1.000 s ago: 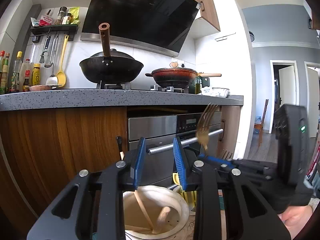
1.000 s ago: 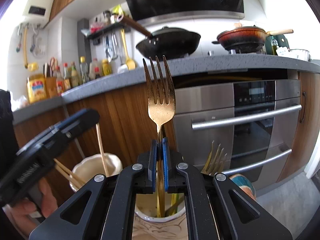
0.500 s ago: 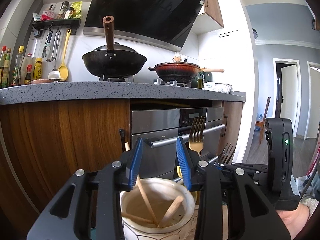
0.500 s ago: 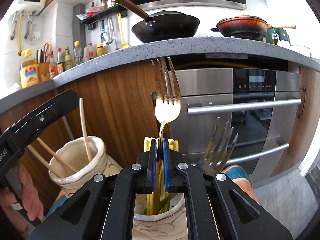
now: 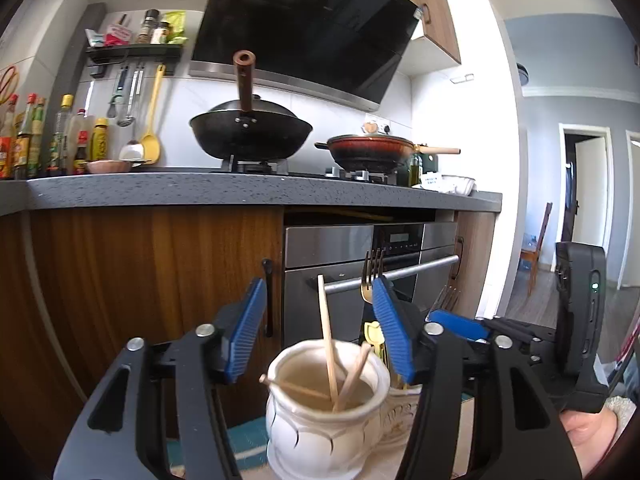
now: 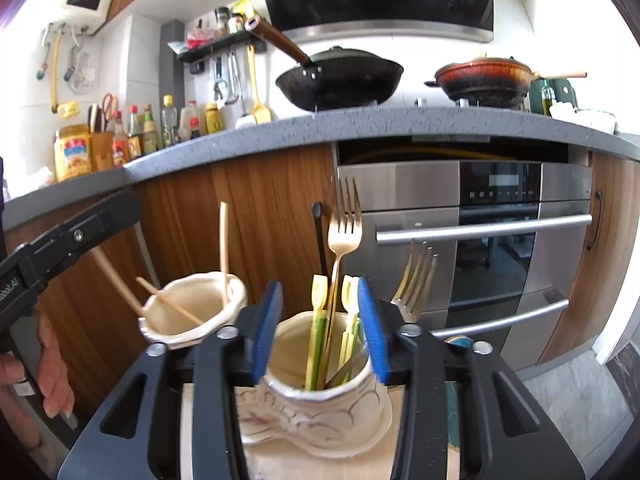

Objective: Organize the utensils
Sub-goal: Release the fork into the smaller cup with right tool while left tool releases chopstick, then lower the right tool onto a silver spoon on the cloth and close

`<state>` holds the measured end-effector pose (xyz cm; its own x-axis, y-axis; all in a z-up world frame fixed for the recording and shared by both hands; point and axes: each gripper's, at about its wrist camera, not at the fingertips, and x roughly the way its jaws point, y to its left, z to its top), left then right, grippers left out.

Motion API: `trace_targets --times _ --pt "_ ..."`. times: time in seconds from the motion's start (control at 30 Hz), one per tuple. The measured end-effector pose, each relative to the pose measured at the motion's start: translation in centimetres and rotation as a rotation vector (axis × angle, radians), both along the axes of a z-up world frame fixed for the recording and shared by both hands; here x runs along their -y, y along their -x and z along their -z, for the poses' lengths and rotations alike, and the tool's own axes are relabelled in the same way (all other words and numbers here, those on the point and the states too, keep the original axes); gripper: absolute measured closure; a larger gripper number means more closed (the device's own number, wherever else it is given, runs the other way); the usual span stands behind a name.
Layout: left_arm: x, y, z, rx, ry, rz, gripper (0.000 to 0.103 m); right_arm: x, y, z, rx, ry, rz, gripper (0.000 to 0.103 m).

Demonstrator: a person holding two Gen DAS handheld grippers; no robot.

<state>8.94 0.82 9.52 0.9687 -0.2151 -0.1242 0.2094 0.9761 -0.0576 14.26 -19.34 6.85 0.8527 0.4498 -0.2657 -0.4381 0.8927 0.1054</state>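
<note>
Through my left wrist camera, my left gripper (image 5: 320,330) hangs with its blue pads spread wide and nothing between them. Below it stands the cream chopstick jar (image 5: 326,412), holding three wooden chopsticks (image 5: 327,340): one upright, two leaning. Just behind it, touching, is part of a second jar, from which the gold fork (image 5: 371,276) rises, tines up. My right gripper (image 5: 460,326) shows at the right edge of this view; from here I cannot tell how its fingers stand. On the counter I count two pans: one black wok (image 5: 251,134) and one red pan (image 5: 370,154).

Through my right wrist camera, my right gripper (image 6: 320,326) is apart and grips nothing. Between its pads stands the fork jar (image 6: 316,392). In it I count one gold fork (image 6: 345,228) standing upright, free of my pads, one silver fork (image 6: 416,280) leaning right, and some yellow-green plastic pieces too crowded to count. The chopstick jar (image 6: 192,316) sits just to the left with its three sticks.
</note>
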Motion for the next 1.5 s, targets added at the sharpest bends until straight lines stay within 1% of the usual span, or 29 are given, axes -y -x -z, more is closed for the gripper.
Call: trace_targets --times 0.03,0.07,0.1,0.13,0.2,0.23,0.27,0.3,0.4,0.47,0.5,0.57,0.67,0.83,0.9,0.97,1.07,1.13,1.17,1.23,1.27,1.33,1.37,1.4,1.43,1.5 --pt "-0.2 0.4 0.0 -0.002 0.003 -0.003 0.044 0.2 0.6 -0.2 0.003 -0.006 -0.001 0.051" --pt "-0.3 1.0 0.1 -0.007 0.005 -0.010 0.041 0.4 1.0 -0.3 0.004 -0.009 -0.001 0.046" --pt "-0.5 1.6 0.4 -0.014 0.002 -0.020 0.037 0.6 1.8 -0.4 0.008 -0.017 -0.002 0.037" --pt "-0.5 1.9 0.5 -0.020 -0.002 -0.024 0.035 0.8 2.3 -0.5 0.013 -0.021 -0.001 0.026" --pt "-0.6 2.8 1.2 -0.047 -0.013 -0.029 0.029 1.0 3.5 -0.6 0.024 -0.026 0.009 0.017" --pt "-0.6 3.1 1.5 -0.060 -0.016 -0.032 0.026 1.1 4.1 -0.5 0.028 -0.026 0.012 0.013" --pt "-0.7 3.6 2.0 -0.077 -0.022 -0.040 0.022 1.2 4.5 -0.5 0.030 -0.026 0.013 0.011" --pt "-0.7 4.0 2.5 -0.086 -0.026 -0.047 0.017 1.3 5.1 -0.4 0.032 -0.024 0.015 0.010" --pt "-1.1 5.2 4.0 -0.122 -0.020 -0.060 0.012 1.4 6.2 0.5 0.020 0.002 0.017 0.009" --pt "-1.6 5.8 5.3 -0.161 -0.010 -0.070 0.009 1.6 6.7 1.4 0.002 0.019 0.020 0.008" --pt "-1.7 5.9 5.8 -0.176 -0.006 -0.071 0.009 1.6 7.0 2.1 -0.017 0.034 0.016 0.008" --pt "-2.2 6.0 7.2 -0.231 0.009 -0.072 0.009 1.2 7.2 3.6 -0.073 0.086 0.005 0.008" --pt "-2.7 6.2 8.5 -0.272 0.018 -0.082 0.008 0.5 7.3 5.0 -0.136 0.154 -0.020 0.008" --pt "-2.8 6.3 9.6 -0.300 0.003 -0.084 0.006 -1.5 7.0 7.4 -0.265 0.246 -0.090 0.010" --pt "-2.7 6.3 10.1 -0.308 -0.008 -0.077 0.006 -2.3 6.9 8.2 -0.289 0.285 -0.106 0.010" --pt "-2.6 5.9 10.5 -0.335 -0.011 -0.060 0.006 -3.2 6.8 9.0 -0.312 0.327 -0.123 0.013" --pt "-3.1 5.9 10.4 -0.339 0.021 -0.041 0.006 -4.2 6.7 9.9 -0.333 0.373 -0.142 0.024" --pt "-3.5 5.7 10.5 -0.347 0.044 -0.038 0.006 -4.9 6.7 10.6 -0.351 0.404 -0.162 0.037" --pt "-3.6 5.7 10.6 -0.353 0.051 -0.041 0.006 -5.2 6.7 10.8 -0.360 0.414 -0.170 0.040" --pt "-3.7 5.5 10.6 -0.360 0.058 -0.030 0.006 -5.6 6.7 11.2 -0.373 0.425 -0.183 0.050" --pt "-3.7 5.5 10.7 -0.363 0.059 -0.021 0.006 -5.7 6.5 11.3 -0.382 0.429 -0.192 0.053" --pt "-3.6 5.4 10.7 -0.368 0.058 -0.012 0.006 -6.4 6.3 11.6 -0.401 0.438 -0.212 0.065" --pt "-3.5 5.4 10.7 -0.368 0.057 -0.011 0.006 -6.7 6.2 11.8 -0.409 0.448 -0.219 0.067" --pt "-3.5 5.4 10.7 -0.366 0.059 -0.009 0.006 -6.8 6.1 11.9 -0.412 0.447 -0.226 0.073" --pt "-3.5 5.4 10.7 -0.365 0.062 -0.006 0.006 -6.9 5.9 11.9 -0.421 0.440 -0.237 0.082" --pt "-3.7 5.4 10.7 -0.361 0.072 -0.007 0.006 -6.6 5.8 11.7 -0.449 0.406 -0.267 0.090"
